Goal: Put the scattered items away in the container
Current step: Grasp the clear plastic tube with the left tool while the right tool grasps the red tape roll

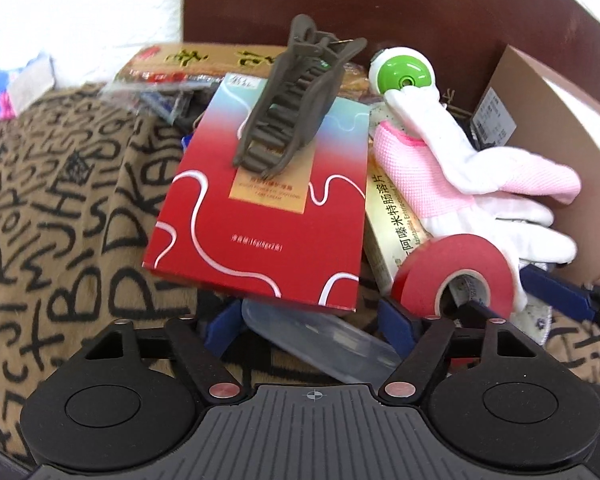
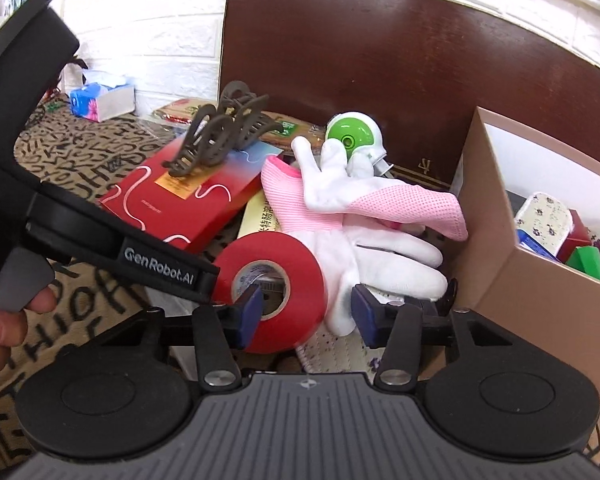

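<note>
A pile of loose items lies on a letter-patterned cloth. A brown hair claw point(image 1: 292, 100) point(image 2: 216, 136) rests on a red box point(image 1: 260, 208) point(image 2: 184, 196). A pink and white glove point(image 1: 472, 184) point(image 2: 364, 220) lies beside a green and white round gadget point(image 1: 404, 72) point(image 2: 350, 136). A red tape roll point(image 1: 456, 276) point(image 2: 272, 280) stands on edge. My left gripper point(image 1: 312, 328) is open over a clear plastic lid point(image 1: 324, 340). My right gripper point(image 2: 306, 312) is open around the tape roll, its left finger inside the roll's hole. The brown cardboard box point(image 2: 532, 264) point(image 1: 556, 128) stands at right.
The box holds several small items, including a floral tin point(image 2: 544, 216) and a green block point(image 2: 586, 262). A yellow medicine box point(image 1: 392, 216) lies under the glove. A dark wooden chair back point(image 2: 380, 64) stands behind the pile. A tissue pack point(image 2: 100, 100) lies far left.
</note>
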